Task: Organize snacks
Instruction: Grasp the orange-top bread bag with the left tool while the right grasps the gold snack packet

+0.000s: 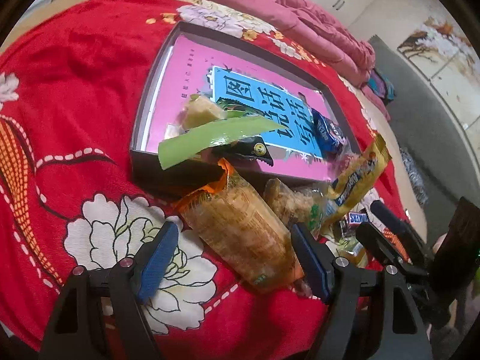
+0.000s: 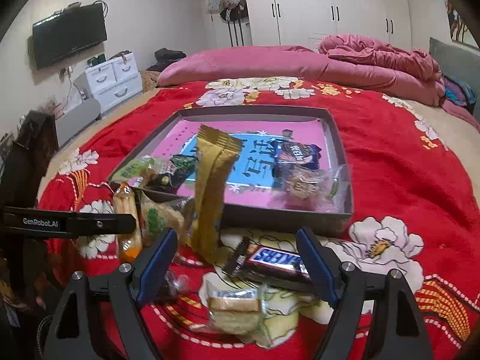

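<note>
Left wrist view: left gripper (image 1: 231, 258) jaws spread, unclenched, straddling orange cracker pack (image 1: 240, 231); pack's long axis slants away toward box (image 1: 180, 177).
Right wrist view: right gripper (image 2: 237, 264) jaws spread, empty; Snickers bar (image 2: 274, 259) crosswise between fingertips.

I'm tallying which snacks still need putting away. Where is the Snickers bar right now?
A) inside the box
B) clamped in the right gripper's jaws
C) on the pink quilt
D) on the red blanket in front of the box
D: the Snickers bar lies flat on the red blanket, outside the near wall of the box, with the right gripper open above it.
</note>
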